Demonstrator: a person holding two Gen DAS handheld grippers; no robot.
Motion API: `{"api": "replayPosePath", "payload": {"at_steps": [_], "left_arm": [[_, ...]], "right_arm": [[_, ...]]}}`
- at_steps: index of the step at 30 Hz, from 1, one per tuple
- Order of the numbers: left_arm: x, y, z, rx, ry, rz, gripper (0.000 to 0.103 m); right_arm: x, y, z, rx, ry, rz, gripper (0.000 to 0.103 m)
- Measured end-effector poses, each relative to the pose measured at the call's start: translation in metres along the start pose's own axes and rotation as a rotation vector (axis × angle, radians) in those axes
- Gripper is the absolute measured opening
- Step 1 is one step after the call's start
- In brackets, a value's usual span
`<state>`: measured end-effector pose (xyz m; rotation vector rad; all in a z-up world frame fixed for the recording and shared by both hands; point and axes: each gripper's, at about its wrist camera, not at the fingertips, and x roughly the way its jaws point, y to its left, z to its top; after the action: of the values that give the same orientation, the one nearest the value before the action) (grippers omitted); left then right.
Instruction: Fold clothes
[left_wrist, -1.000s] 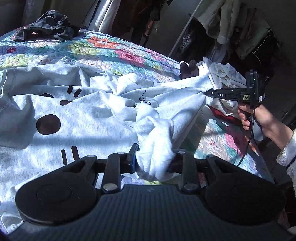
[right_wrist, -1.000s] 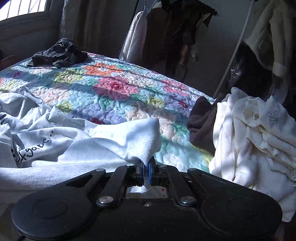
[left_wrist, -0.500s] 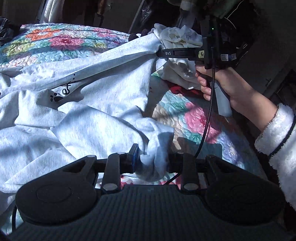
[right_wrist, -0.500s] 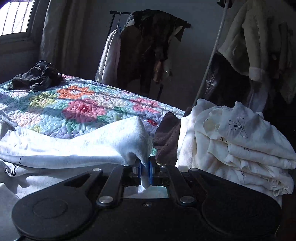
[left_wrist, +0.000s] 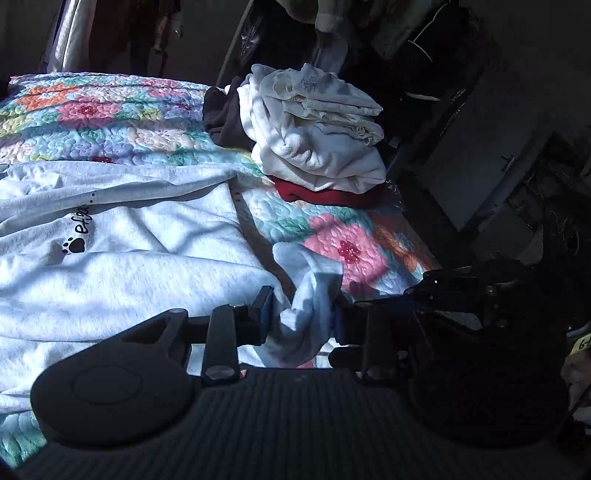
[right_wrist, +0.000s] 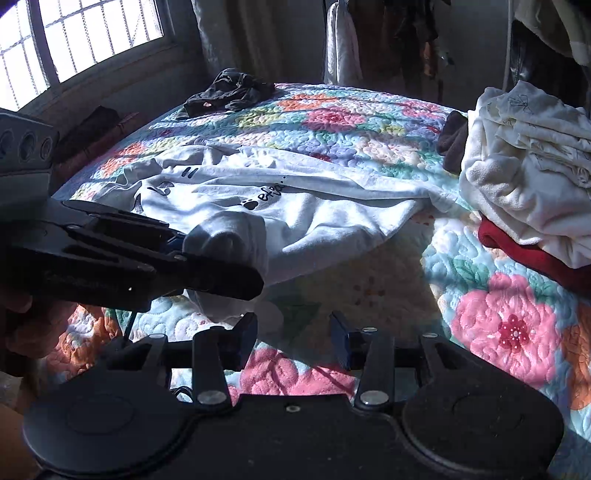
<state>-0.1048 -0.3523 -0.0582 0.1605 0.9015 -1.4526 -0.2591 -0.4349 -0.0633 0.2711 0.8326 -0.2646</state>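
Note:
A white sweatshirt (left_wrist: 147, 251) with black paw print and lettering lies spread on the floral quilt (left_wrist: 347, 251). My left gripper (left_wrist: 301, 315) is shut on a bunched fold of it at the near right edge. In the right wrist view the same sweatshirt (right_wrist: 295, 206) shows, with the left gripper (right_wrist: 218, 258) coming in from the left and a lump of white cloth in its jaws. My right gripper (right_wrist: 293, 336) is open over the quilt (right_wrist: 509, 328) with nothing between its fingers. Its dark outline (left_wrist: 415, 283) sits just right of the left gripper.
A stack of folded cream clothes (left_wrist: 317, 147) rests on a red garment (left_wrist: 325, 195) at the bed's right side, with a dark brown piece (left_wrist: 221, 114) beside it. A black garment (right_wrist: 229, 92) lies at the far end. Hanging clothes and a window (right_wrist: 74, 44) are behind.
The right gripper has let go of the sweatshirt's edge, opened, and drawn back next to the left gripper. The released edge now lies flat on the quilt. The left gripper still holds its fold.

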Motion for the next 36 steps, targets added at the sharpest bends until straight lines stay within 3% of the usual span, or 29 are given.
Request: {"api": "replayPosePath", "payload": {"at_steps": [1, 4, 6, 8, 13, 16, 19, 20, 22, 28, 32, 36], "left_arm": [[0.007, -0.003, 0.000, -0.025, 0.026, 0.010, 0.053], [0.020, -0.004, -0.008, -0.028, 0.129, 0.033, 0.054], [0.010, 0.001, -0.017, -0.028, 0.145, 0.071, 0.058], [-0.005, 0.013, -0.022, -0.065, 0.137, 0.116, 0.073], [-0.060, 0.056, -0.030, -0.199, 0.096, 0.228, 0.074], [-0.107, 0.078, -0.030, -0.194, 0.043, 0.370, 0.074], [-0.154, 0.104, -0.036, -0.201, -0.022, 0.504, 0.089], [-0.168, 0.116, -0.042, -0.225, -0.046, 0.546, 0.092], [-0.193, 0.142, -0.054, -0.272, -0.076, 0.627, 0.092], [-0.210, 0.209, -0.104, -0.320, 0.004, 0.821, 0.092], [-0.209, 0.230, -0.133, -0.366, 0.002, 0.766, 0.092], [-0.189, 0.238, -0.138, -0.396, 0.018, 0.741, 0.092]], "right_arm": [[0.000, 0.004, -0.007, 0.002, 0.003, -0.004, 0.050], [0.002, 0.013, -0.029, 0.018, 0.012, -0.013, 0.050], [0.003, 0.010, -0.037, 0.085, 0.017, 0.005, 0.050], [-0.003, 0.010, -0.043, 0.135, 0.014, 0.031, 0.050], [-0.040, 0.014, -0.038, 0.186, -0.022, 0.114, 0.050], [-0.066, 0.017, -0.031, 0.216, -0.051, 0.171, 0.051], [-0.078, 0.024, -0.027, 0.195, -0.055, 0.214, 0.062], [-0.076, 0.029, -0.028, 0.166, -0.056, 0.191, 0.069], [-0.068, 0.038, -0.030, 0.110, -0.052, 0.147, 0.070], [0.017, 0.037, -0.054, 0.074, 0.088, 0.055, 0.070], [0.055, 0.031, -0.066, 0.078, 0.093, -0.058, 0.070], [0.080, 0.031, -0.071, 0.056, 0.091, -0.057, 0.070]]}}
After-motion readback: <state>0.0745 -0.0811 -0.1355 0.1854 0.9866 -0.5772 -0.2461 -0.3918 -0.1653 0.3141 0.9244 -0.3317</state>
